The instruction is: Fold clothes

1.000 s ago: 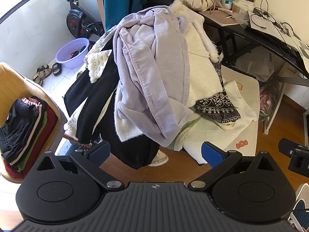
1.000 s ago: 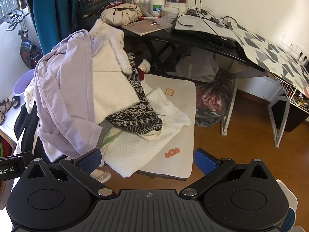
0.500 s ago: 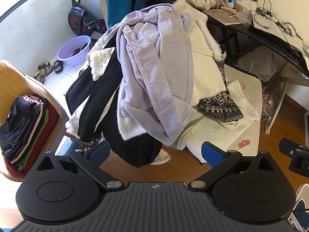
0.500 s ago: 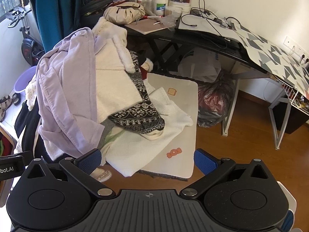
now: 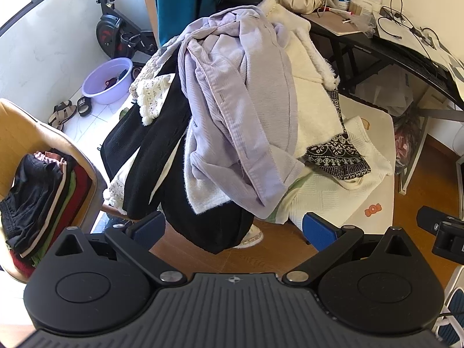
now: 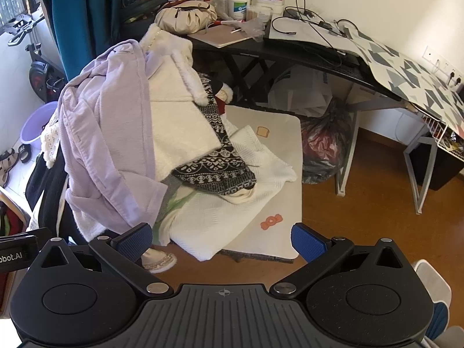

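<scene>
Left gripper point(image 5: 233, 229) is spread wide, blue pads apart, nothing between them. Just ahead of its fingers hangs the lilac jacket point(image 5: 240, 110), draped on top of the clothes heap point(image 5: 203, 133), black garments beneath it. Off to the fingers' left, a folded stack point(image 5: 43, 200) sits on a chair. Right gripper point(image 6: 221, 239) is also wide open and empty; ahead of its fingers lies a white knit point(image 6: 232, 203) on the low white table point(image 6: 287, 179), with the patterned black-and-white piece point(image 6: 214, 171) beyond.
</scene>
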The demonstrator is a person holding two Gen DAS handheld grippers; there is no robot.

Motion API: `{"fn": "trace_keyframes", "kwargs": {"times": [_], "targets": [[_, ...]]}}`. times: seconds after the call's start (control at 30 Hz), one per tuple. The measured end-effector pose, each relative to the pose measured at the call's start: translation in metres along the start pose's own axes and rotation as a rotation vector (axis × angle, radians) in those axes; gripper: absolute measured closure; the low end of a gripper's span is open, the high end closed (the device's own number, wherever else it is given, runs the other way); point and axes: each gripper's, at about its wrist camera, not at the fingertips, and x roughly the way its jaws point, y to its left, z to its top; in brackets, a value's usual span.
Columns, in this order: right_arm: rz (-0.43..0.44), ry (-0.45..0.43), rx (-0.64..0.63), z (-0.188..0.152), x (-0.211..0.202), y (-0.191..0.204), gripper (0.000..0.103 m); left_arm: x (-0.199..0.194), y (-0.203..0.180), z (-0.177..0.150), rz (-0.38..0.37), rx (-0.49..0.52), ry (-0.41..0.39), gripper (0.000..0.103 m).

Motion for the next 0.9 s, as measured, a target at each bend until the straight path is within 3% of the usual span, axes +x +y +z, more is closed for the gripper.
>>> {"fn": "trace_keyframes", "kwargs": {"times": [0.47,0.7,0.9], "targets": [[-0.041,0.028,0.026,-0.022,-0.003,0.051,0.001,0.007,0.05,-0.006,-0.021,0.04,-0.009,0.0],[-0.029,0.053,0.054,-0.024,0.001,0.069,0.001,0.001,0.078,-0.006,-0.025,-0.014,-0.054,0.0],[-0.016,0.006,0.039,-0.011,-0.001,0.076,0.001,-0.003,0.098,0.009,0.059,-0.083,-0.128,0.0]]}}
